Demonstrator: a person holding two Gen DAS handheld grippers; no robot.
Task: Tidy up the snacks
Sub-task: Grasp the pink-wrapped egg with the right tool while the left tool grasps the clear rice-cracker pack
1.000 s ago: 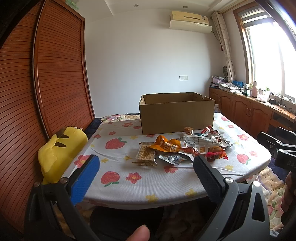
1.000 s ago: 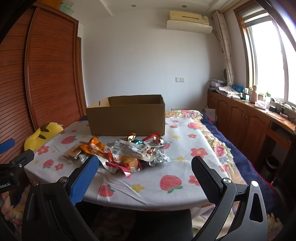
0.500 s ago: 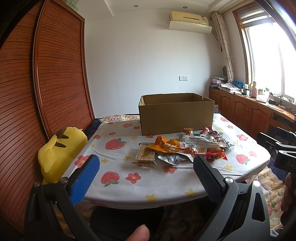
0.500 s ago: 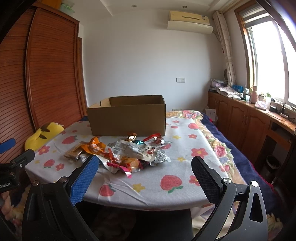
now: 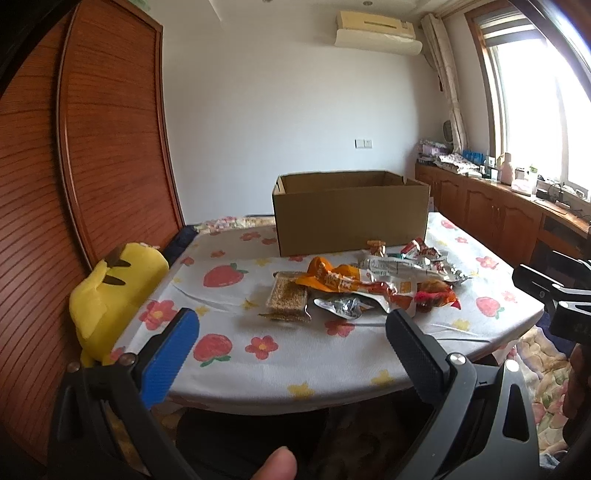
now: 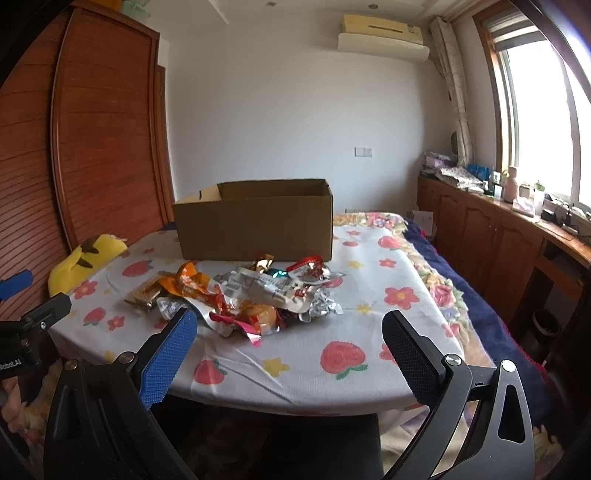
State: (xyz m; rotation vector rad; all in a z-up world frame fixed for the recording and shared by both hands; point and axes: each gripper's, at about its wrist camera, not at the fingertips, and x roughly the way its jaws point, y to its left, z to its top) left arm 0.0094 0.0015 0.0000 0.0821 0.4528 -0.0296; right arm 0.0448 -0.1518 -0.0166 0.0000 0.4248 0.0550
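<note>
The snack pile [image 5: 369,284] lies mid-surface, its long axis running nine to three o'clock, just in front of the cardboard box [image 5: 351,216] at twelve. Left gripper [image 5: 291,332] and right gripper [image 6: 290,330] both hover short of the surface [image 5: 258,354], jaws wide and empty.

A yellow plush toy [image 5: 110,291] is sitting at the left edge of the desk [image 5: 295,354], which is wearing a white cloth printed with strawberries and flowers, and a tall wooden wardrobe [image 5: 110,147] with slatted doors is standing just behind the toy. An air conditioner [image 6: 382,33] is hanging high on the white back wall above a light switch [image 6: 363,151], while a curtain [image 6: 456,92] is hanging beside the bright window [image 6: 546,110]. Under the window a row of wooden cabinets [image 6: 498,236] is carrying bottles, folded cloth and small clutter, and a bed with a dark blue, flowered cover [image 6: 461,291] is lying between the cabinets and the desk.
</note>
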